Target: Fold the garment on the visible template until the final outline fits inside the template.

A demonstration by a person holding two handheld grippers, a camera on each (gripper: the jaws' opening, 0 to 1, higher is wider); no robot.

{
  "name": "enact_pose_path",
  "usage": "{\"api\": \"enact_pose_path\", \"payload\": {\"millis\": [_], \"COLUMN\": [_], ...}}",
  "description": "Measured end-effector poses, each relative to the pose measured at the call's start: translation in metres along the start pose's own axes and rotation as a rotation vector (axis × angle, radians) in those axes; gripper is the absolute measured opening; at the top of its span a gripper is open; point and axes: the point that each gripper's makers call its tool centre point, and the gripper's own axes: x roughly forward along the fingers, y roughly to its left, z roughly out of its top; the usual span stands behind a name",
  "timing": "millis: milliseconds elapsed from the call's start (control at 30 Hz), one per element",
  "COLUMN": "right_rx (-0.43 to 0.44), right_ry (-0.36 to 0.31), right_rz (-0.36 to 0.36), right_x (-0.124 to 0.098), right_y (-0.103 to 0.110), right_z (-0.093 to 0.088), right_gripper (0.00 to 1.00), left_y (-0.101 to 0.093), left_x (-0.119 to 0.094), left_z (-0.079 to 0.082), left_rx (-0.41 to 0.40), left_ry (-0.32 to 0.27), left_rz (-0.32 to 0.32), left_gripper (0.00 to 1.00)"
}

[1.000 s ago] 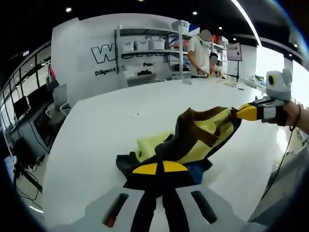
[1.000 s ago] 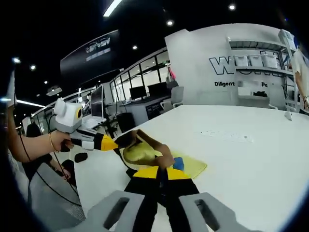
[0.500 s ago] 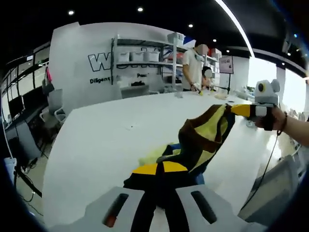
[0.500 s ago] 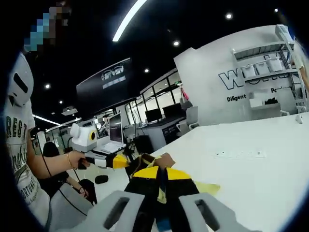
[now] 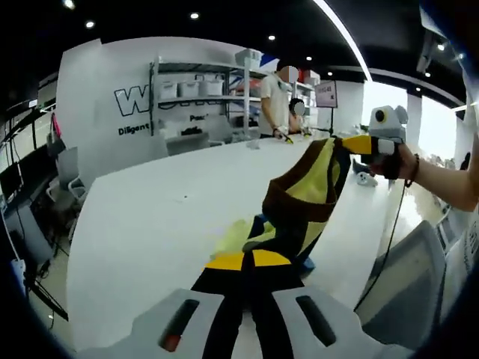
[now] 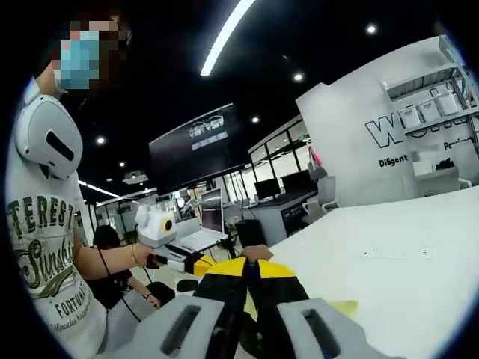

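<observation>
A yellow, brown and navy garment [image 5: 307,187] hangs stretched in the air above the white table [image 5: 150,217]. My left gripper [image 5: 251,259] is shut on its near end. Up at the right, my right gripper [image 5: 352,143], held in a hand, is shut on the garment's far, higher end. A pale yellow-green sheet [image 5: 233,235] lies on the table under the hanging cloth. In the right gripper view, my right gripper [image 6: 251,268] pinches a brown fold of the garment [image 6: 258,252], and the left gripper [image 6: 199,263] is to its left. A yellow-green corner [image 6: 343,307] shows on the table [image 6: 389,277].
Two people [image 5: 275,93] stand by the shelves [image 5: 202,82] beyond the table's far end. Office chairs [image 5: 69,166] line the left side. The person [image 6: 45,247] holding the grippers stands at the table's edge, with desks and monitors [image 6: 284,183] behind. A grey chair back [image 5: 412,284] is at the right.
Both grippers have risen with the garment; it has come up off the table and now hangs between them. The right gripper is higher and the cloth steeper.
</observation>
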Motion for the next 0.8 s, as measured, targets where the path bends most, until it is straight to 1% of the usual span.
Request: {"api": "enact_pose_path", "payload": {"millis": [33, 100, 167, 233, 300, 333, 367, 500, 533, 633, 800], "right_rx": [-0.003, -0.003, -0.002, -0.007, -0.005, -0.007, -0.012, -0.032, -0.031, -0.034, -0.036], "right_ry": [-0.002, -0.005, -0.007, -0.011, -0.017, -0.018, -0.010, 0.015, 0.031, 0.041, 0.049], "right_rz": [0.020, 0.038, 0.074, 0.092, 0.123, 0.147, 0.173, 0.208, 0.218, 0.220, 0.200], "right_x": [-0.001, -0.002, -0.004, -0.005, -0.005, -0.006, -0.006, -0.007, -0.008, -0.010, -0.014], "right_y": [0.005, 0.010, 0.018, 0.024, 0.031, 0.038, 0.045, 0.056, 0.060, 0.062, 0.061], "right_z": [0.002, 0.004, 0.007, 0.010, 0.014, 0.016, 0.015, 0.013, 0.011, 0.009, 0.011], "right_gripper": [0.00, 0.00, 0.00, 0.00, 0.00, 0.00, 0.00, 0.00, 0.00, 0.00, 0.00], "left_y": [-0.001, -0.003, -0.007, -0.010, -0.008, -0.006, -0.006, -0.007, -0.008, -0.009, -0.009], "left_x": [-0.002, -0.004, -0.008, -0.010, -0.011, -0.013, -0.015, -0.022, -0.023, -0.028, -0.036], "left_z": [-0.001, -0.002, -0.002, -0.003, -0.005, -0.008, -0.008, -0.010, -0.011, -0.014, -0.012], "left_rx": [-0.001, 0.013, 0.012, -0.002, 0.012, 0.018, 0.018, 0.024, 0.028, 0.033, 0.045], "left_ry": [0.009, 0.016, 0.024, 0.024, 0.032, 0.047, 0.048, 0.061, 0.067, 0.083, 0.086], "left_rz": [-0.004, -0.013, -0.036, -0.065, -0.055, -0.054, -0.054, -0.068, -0.069, -0.081, -0.089], "left_gripper": [0.01, 0.01, 0.01, 0.01, 0.01, 0.01, 0.01, 0.01, 0.01, 0.01, 0.01]}}
